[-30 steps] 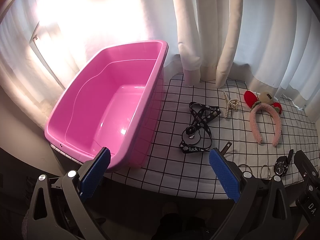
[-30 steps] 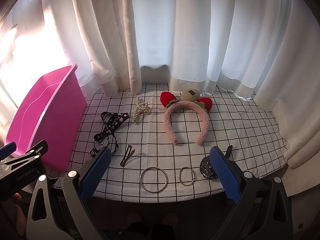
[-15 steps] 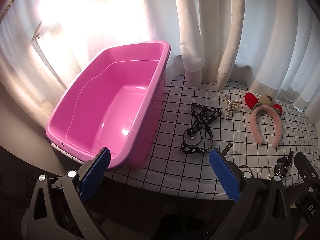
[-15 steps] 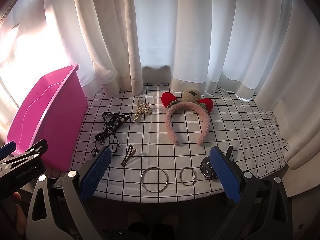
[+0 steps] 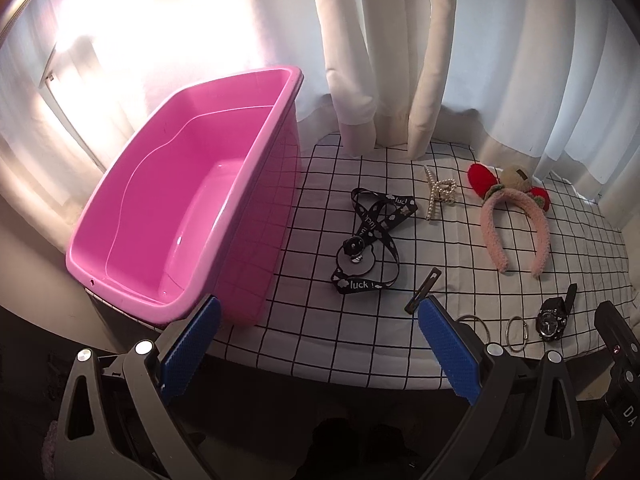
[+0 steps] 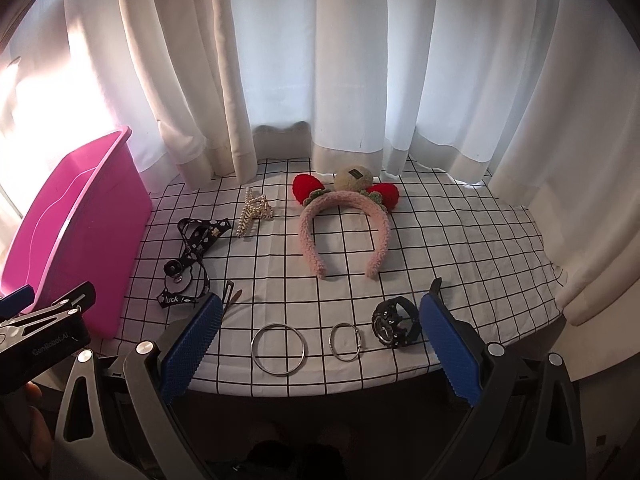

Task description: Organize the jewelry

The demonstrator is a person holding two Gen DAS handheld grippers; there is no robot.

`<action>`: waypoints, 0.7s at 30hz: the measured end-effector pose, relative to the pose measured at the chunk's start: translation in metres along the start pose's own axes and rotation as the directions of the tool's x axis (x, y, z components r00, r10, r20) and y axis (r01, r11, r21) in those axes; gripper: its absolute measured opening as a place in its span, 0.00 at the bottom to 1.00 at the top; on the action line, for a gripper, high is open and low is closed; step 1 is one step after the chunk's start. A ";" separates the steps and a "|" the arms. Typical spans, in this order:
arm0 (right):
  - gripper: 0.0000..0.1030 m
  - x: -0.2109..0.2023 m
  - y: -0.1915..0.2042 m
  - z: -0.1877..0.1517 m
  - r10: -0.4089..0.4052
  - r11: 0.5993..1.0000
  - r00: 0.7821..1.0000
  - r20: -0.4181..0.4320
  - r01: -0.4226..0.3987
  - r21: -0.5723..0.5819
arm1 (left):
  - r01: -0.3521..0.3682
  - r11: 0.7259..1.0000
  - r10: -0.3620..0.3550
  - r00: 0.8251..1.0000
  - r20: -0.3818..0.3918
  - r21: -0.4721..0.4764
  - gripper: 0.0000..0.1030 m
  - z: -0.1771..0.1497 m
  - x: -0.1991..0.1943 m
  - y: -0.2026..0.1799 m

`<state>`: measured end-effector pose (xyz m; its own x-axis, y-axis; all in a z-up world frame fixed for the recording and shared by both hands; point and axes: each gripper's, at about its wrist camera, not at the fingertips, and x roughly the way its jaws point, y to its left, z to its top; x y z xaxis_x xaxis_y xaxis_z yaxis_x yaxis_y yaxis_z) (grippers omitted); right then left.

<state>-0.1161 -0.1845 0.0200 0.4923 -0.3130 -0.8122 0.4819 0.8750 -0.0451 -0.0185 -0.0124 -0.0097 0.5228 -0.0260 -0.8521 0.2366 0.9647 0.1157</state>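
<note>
left gripper (image 5: 316,344): jaws wide apart, holding nothing, hovering off the near table edge between bin and lanyard
right gripper (image 6: 320,340): jaws wide apart, empty, hovering over the near edge above the rings
bin (image 5: 120,280): pink, empty inside, on the left end of the table, touching nothing else
table (image 6: 460,240): white cloth with black grid, curtains (image 6: 360,60) behind
lanyard (image 5: 370,240): black, "luck" print, just right of the bin, lying flat in a loop with a round badge in the middle
claw clip (image 6: 254,210): pearl, behind the lanyard, left of the headband
headband (image 6: 344,224): pink fuzzy, red bows and a beige ball on top, open ends toward the camera, mid table
hair clip (image 6: 231,294): dark, slim, just right of the lanyard's near end, partly behind the right gripper's left finger
big ring (image 6: 280,344): metal, flat at the near edge
small ring (image 6: 346,342): metal, just right of the big ring, apart from it
watch (image 6: 394,320): black, just right of the small ring, strap running back; right finger hides part of it
hand (image 6: 34,408): bit of it visible at lower left of the right wrist view, under the left gripper body
</note>
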 end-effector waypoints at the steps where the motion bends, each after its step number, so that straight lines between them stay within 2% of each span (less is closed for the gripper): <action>1: 0.91 0.001 -0.006 -0.001 -0.006 1.000 1.000 -0.001 0.006 0.005 | 0.007 1.000 -0.007 1.000 -0.007 0.007 0.94 -0.001 0.003 -0.005; 7: 0.91 0.014 -0.044 -0.014 -0.062 0.998 0.997 -0.037 0.063 0.030 | 0.052 0.998 -0.049 0.997 -0.057 0.044 0.94 -0.013 0.021 -0.038; 14: 0.91 0.043 -0.086 -0.033 -0.086 0.995 0.991 -0.106 0.092 0.049 | 0.102 0.992 -0.094 0.990 -0.107 0.077 0.94 -0.031 0.046 -0.079; 21: 0.91 0.086 -0.119 -0.050 -0.064 0.997 0.984 -0.163 0.070 0.028 | 0.123 0.988 -0.108 0.983 -0.149 0.090 0.94 -0.051 0.073 -0.108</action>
<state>-0.1670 -0.2977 -0.0737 0.3352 -0.3042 -0.8917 0.5355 0.8402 -0.0854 -0.0477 -0.1052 -0.1109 0.3660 -0.0911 -0.9262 0.3721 0.9265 0.0560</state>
